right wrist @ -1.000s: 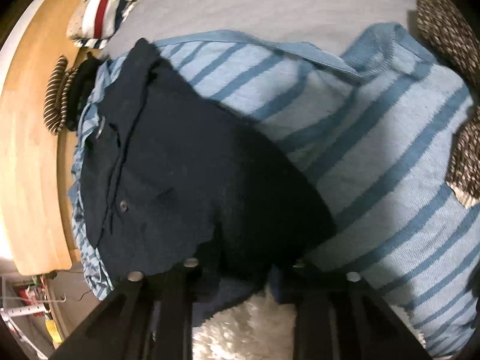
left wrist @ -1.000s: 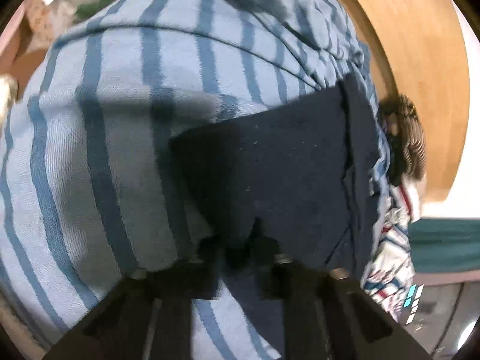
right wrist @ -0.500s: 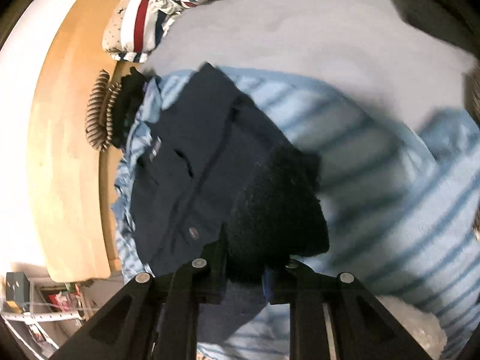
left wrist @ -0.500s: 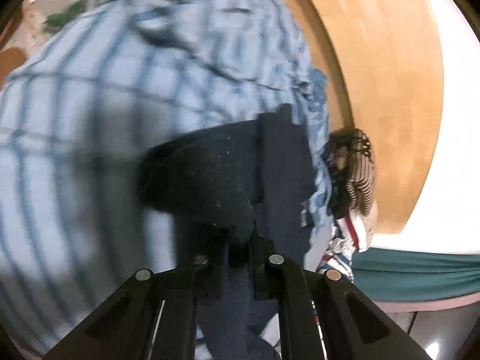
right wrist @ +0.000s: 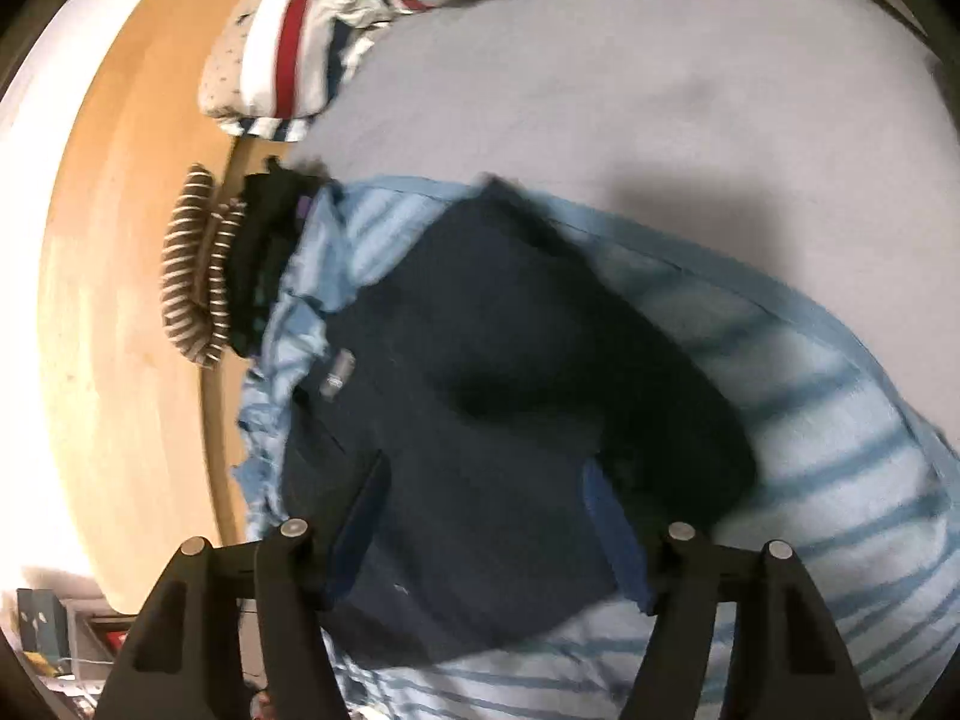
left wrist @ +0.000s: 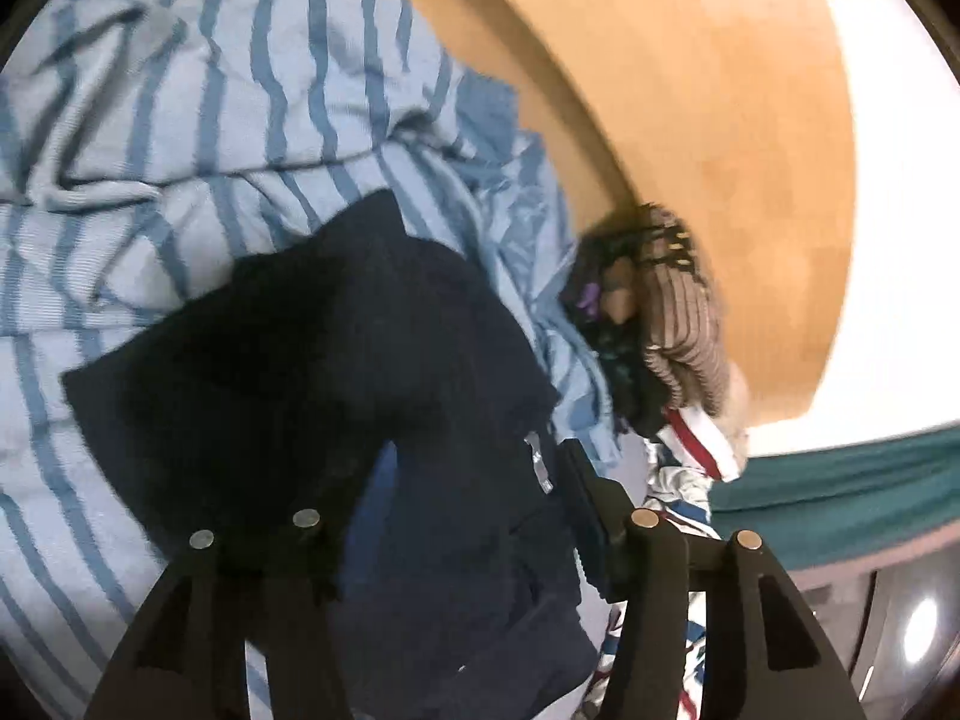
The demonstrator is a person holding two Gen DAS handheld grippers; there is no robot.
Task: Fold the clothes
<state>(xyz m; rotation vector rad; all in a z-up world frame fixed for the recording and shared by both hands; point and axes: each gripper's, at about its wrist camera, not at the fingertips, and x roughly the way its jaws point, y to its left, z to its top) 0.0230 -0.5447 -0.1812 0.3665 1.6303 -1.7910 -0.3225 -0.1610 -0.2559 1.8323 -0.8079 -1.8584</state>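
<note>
Right wrist view first: nearest the lens, the right gripper [right wrist: 486, 534] had its jaws opening, spread wide with only loose cloth lying below the gap, so the pads pressed on nothing. Just beyond lay the navy shirt [right wrist: 480, 396], doubled over on itself on top of the blue striped sweater [right wrist: 840, 480], which I took to be spread out as a pad or simply waiting its turn. A small label [right wrist: 337, 373] showed near the shirt's left edge. Farther off was bare grey bedsheet [right wrist: 660, 90], and along the wooden bed frame [right wrist: 120, 300] a brown striped garment [right wrist: 195, 276] sat bundled, likely parked aside as finished or queued. From the left wrist, the left gripper [left wrist: 474, 531] was likewise opening over the same navy shirt [left wrist: 360, 360], nothing pinched; releasing both sides together looked like the way to let the fold settle flat
</note>
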